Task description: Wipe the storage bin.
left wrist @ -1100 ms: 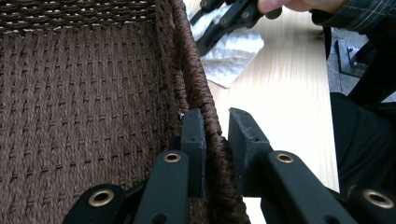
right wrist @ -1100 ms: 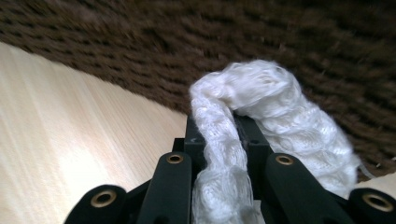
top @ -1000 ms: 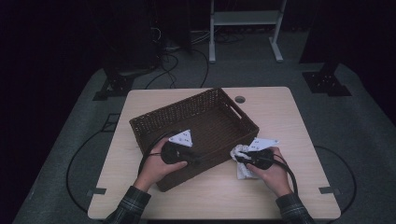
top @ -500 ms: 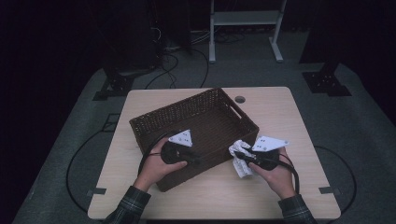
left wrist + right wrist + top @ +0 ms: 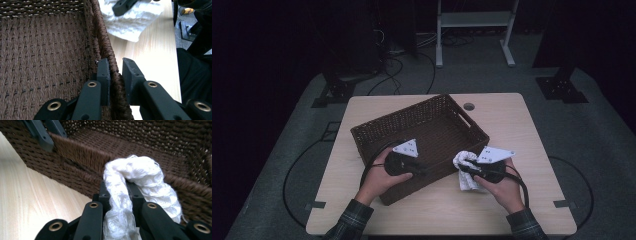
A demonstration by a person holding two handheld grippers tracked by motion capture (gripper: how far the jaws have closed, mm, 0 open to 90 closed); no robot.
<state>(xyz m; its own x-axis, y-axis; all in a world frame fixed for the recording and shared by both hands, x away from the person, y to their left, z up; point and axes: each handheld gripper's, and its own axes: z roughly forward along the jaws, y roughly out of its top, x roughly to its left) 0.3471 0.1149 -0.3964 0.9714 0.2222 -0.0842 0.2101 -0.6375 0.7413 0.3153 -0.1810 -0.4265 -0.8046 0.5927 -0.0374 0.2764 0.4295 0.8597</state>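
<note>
Right now the right gripper (image 5: 117, 195) has its jaws pinched onto a bunched fold of a white terry cloth (image 5: 140, 177), the fabric squeezed between them and spilling over the top in a loose roll. Seen from above, that cloth (image 5: 466, 170) hangs off the gripper (image 5: 472, 170) just outside the near right corner of the wicker basket (image 5: 377, 131), its lower end close to the wooden table (image 5: 532, 130); whether it touches the tabletop I cannot tell.

Across from it, the left gripper (image 5: 115, 72) is clamped on the basket's near wall (image 5: 106, 47), one jaw inside and one outside, narrowly parted by the thickness of the weave. In the high view this gripper (image 5: 422, 172) sits at the middle of the near rim, and I judge it is steadying the basket.

The cloth looks light, soft and limp: it will sag and drape from wherever it is pinched, it cannot break, and the nubbly pile should resist slipping. A grip through a gathered bunch, as now, seems the best hold, since a single edge would let the rest trail. The basket looks stiff but light, so it could slide if bumped.

As for room, the rim (image 5: 85, 157) rises directly ahead of the cloth, and a dangling tail could snag on the rough weave. The basket's interior is empty and wide, with bare table at the right and front
</note>
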